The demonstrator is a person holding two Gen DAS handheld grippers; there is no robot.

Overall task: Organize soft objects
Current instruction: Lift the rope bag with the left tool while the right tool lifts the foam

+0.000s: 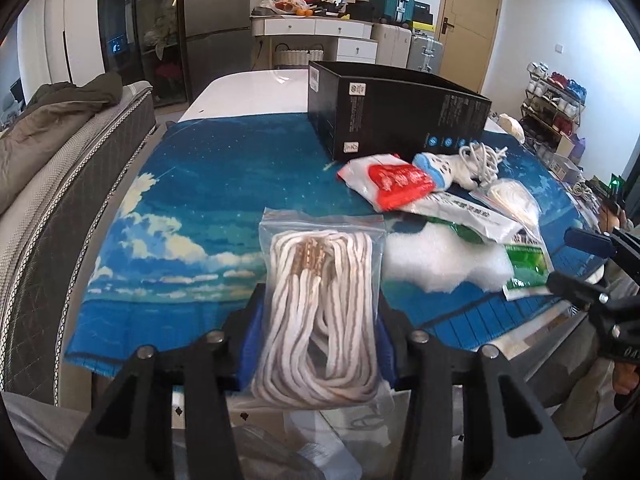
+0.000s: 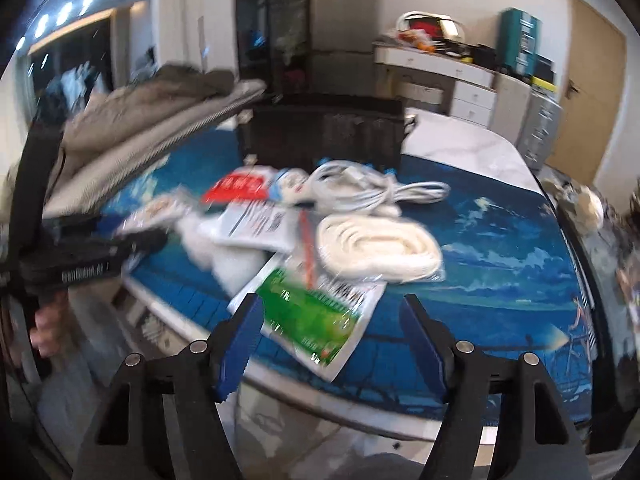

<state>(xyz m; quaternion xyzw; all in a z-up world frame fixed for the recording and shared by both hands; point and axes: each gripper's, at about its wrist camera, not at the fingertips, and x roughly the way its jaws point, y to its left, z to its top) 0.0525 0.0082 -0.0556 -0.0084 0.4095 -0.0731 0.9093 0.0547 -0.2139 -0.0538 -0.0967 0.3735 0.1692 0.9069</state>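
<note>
Rope bag (image 1: 320, 312) is clamped in the left gripper (image 1: 318, 316). Right gripper (image 2: 332, 344) gapes; green packet (image 2: 312, 316) at 12 o'clock, box (image 1: 396, 116) beyond.

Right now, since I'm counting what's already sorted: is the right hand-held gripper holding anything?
No, the right hand-held gripper is open with nothing between its blue pads, hovering above the green packet at the table edge.

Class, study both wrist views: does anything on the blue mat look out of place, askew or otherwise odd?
Yes. The green-printed packet juts over the mat's near edge, askew. Loose white stuffing lies bare while other items are bagged. The left hand-held gripper holds the bag of white cords off the mat; the right hand-held gripper is open.
</note>
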